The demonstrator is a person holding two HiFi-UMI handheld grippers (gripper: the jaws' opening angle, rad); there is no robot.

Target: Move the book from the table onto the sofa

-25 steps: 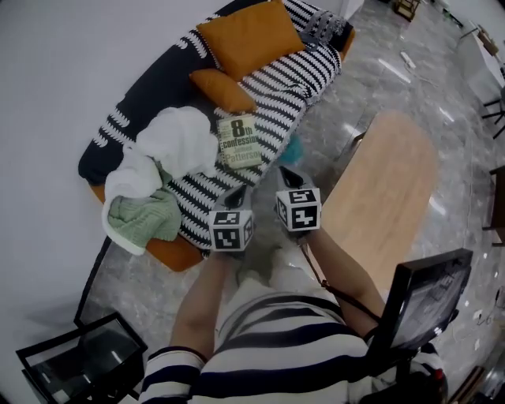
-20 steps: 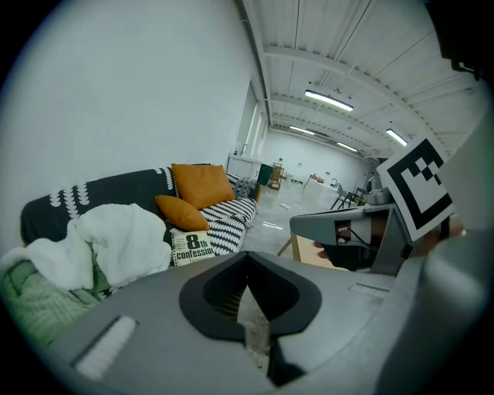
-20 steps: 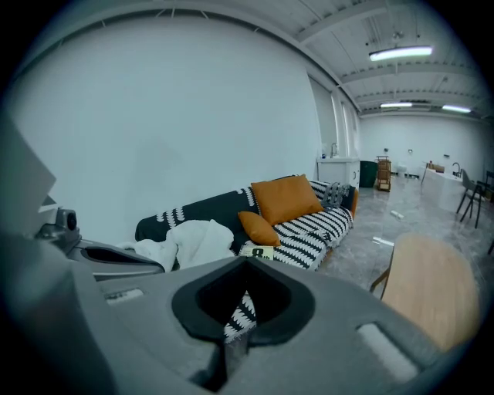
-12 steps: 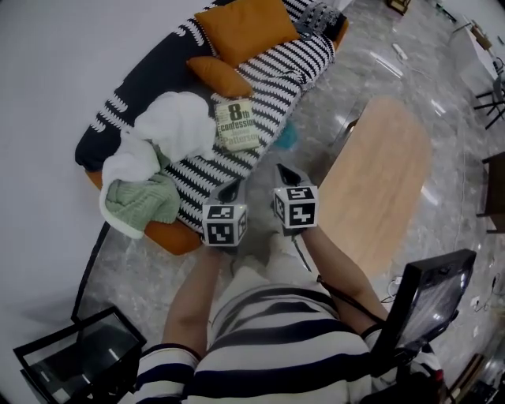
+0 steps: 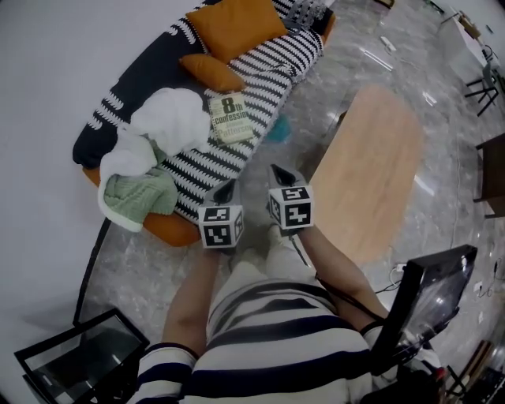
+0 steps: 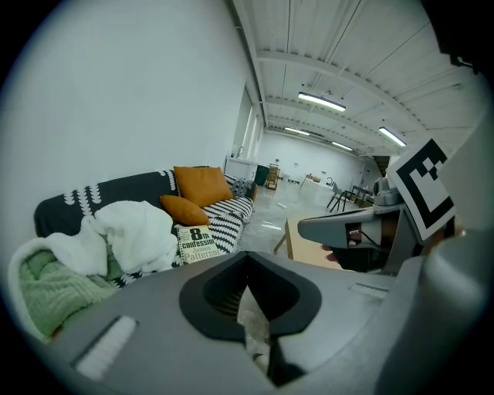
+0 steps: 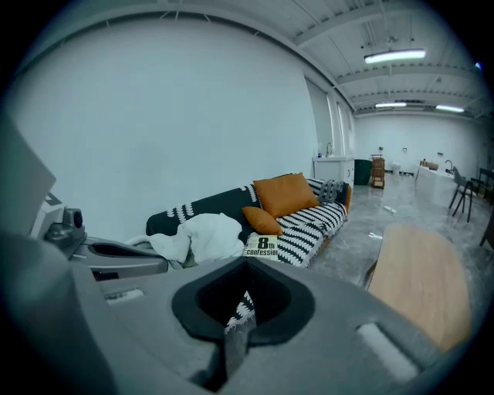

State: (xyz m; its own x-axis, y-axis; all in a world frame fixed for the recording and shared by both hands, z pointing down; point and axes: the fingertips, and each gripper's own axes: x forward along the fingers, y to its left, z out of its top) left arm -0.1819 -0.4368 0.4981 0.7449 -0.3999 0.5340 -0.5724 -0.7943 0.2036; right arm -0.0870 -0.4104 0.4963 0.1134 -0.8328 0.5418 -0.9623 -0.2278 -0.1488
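Observation:
The book [image 5: 230, 118], pale with a large "8" on its cover, lies flat on the black-and-white striped sofa seat [image 5: 260, 79], beside a white blanket. It also shows in the left gripper view as the book [image 6: 198, 243] and in the right gripper view as the book [image 7: 261, 246]. My left gripper [image 5: 225, 189] and right gripper [image 5: 278, 173] hang side by side over the floor in front of the sofa, well short of the book. Both are shut with nothing between the jaws. The wooden table [image 5: 371, 166] stands bare to the right.
A white blanket [image 5: 170, 122] and a green knit one [image 5: 140, 197] are piled on the sofa's left end. Two orange cushions [image 5: 235, 24] lean at its back. A dark monitor [image 5: 430, 292] sits at my right and a black stand [image 5: 71, 367] at my lower left.
Both grippers have drawn back from the sofa together, toward my body. The sofa and book have slid up and away in the head view. The book has not moved on the seat.

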